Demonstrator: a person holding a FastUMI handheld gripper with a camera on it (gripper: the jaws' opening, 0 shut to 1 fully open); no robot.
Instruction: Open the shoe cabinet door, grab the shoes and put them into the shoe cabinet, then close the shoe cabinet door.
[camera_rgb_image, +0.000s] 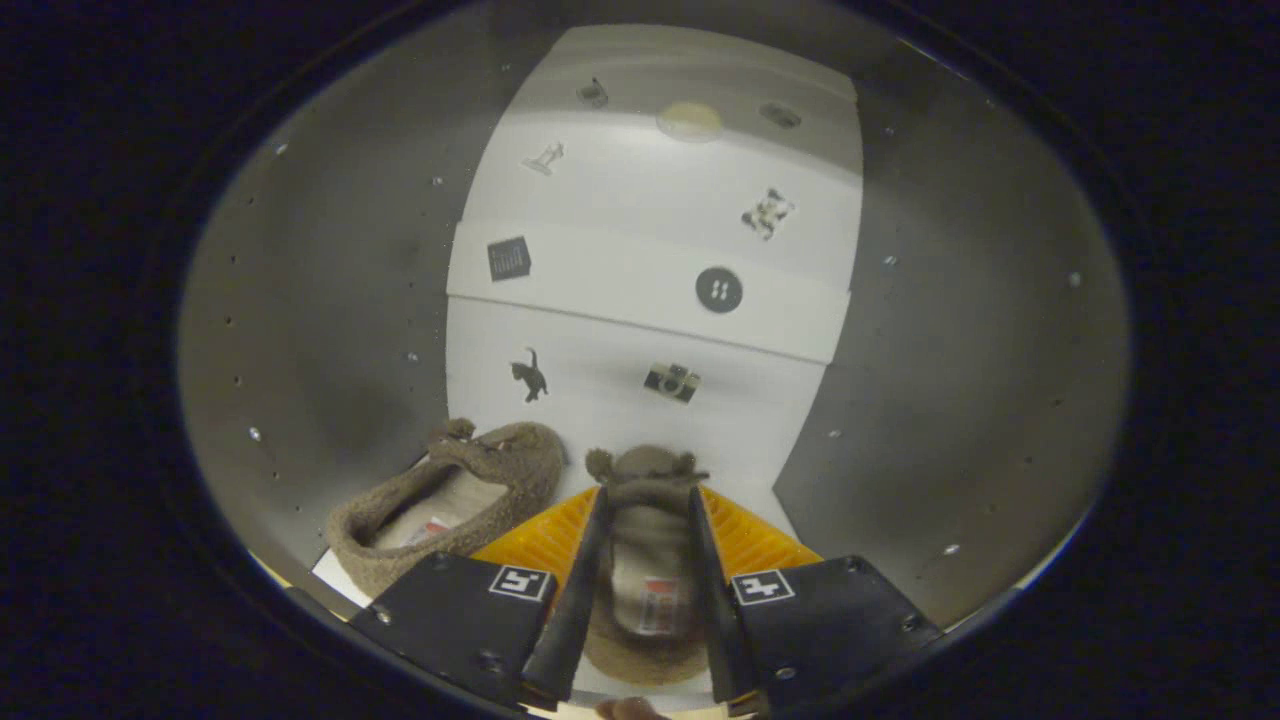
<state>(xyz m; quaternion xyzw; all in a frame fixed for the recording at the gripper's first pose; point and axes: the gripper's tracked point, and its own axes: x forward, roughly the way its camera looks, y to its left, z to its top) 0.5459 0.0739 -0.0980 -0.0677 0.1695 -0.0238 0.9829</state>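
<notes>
Gripper view: fingers (645, 500) narrowed around one shoe (645, 560), seemingly gripping its sides, near cabinet (640, 330) base. Second shoe (450, 510) just left. Soft sides could slip; door looks shut, blocking entry.

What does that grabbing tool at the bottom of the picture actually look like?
The hand-held gripper has two slim, dark fingers that taper to narrow tips. Each rises from a flat black block, and each block carries a small white square tag with a black pattern and a few screws. Bright orange ribbed parts fan out just beyond the blocks, on either side of the fingers.
</notes>
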